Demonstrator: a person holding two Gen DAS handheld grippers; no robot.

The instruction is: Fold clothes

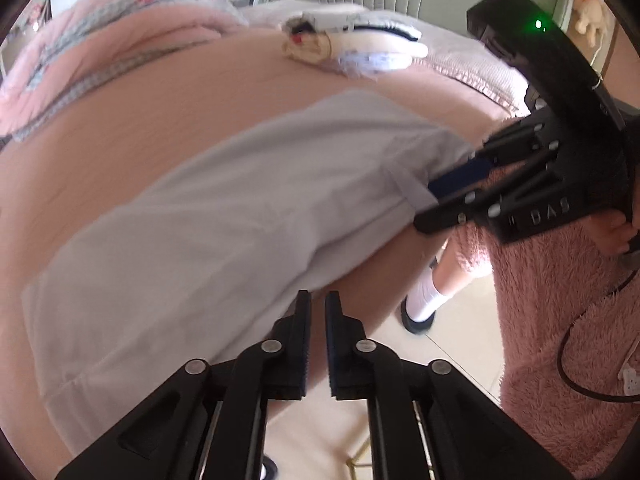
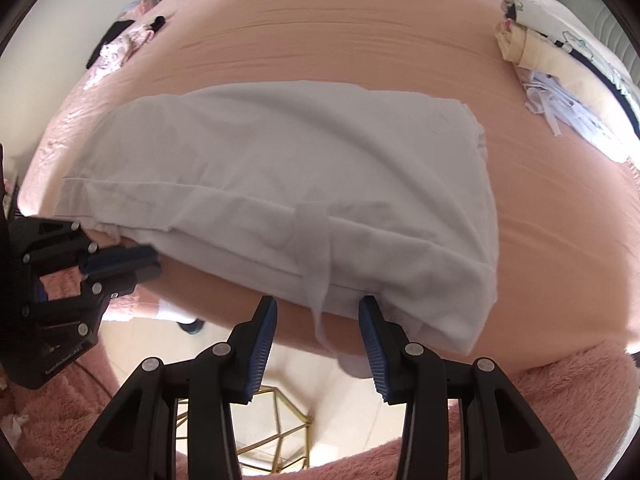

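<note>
A pale white garment (image 1: 224, 216) (image 2: 288, 168) lies folded flat on the peach bed sheet (image 1: 180, 92) (image 2: 340, 32), its hemmed edge toward the bed's near side. A loose fabric strip (image 2: 316, 248) hangs from that edge. My right gripper (image 2: 318, 300) (image 1: 434, 200) stands open just short of the edge, the strip dangling between its blue pads. My left gripper (image 1: 318, 298) (image 2: 154, 266) sits at the garment's other near corner, its fingers shut with only a thin slit and no cloth visibly between them.
A stack of folded clothes (image 1: 352, 48) (image 2: 560, 64) rests farther up the bed, a pink quilt (image 1: 100, 40) behind it. A person in a fluffy pink robe (image 1: 560, 320) stands at the bedside, a white sock and dark shoe (image 1: 420, 308) on the tiled floor. A gold wire frame (image 2: 276, 420) is below.
</note>
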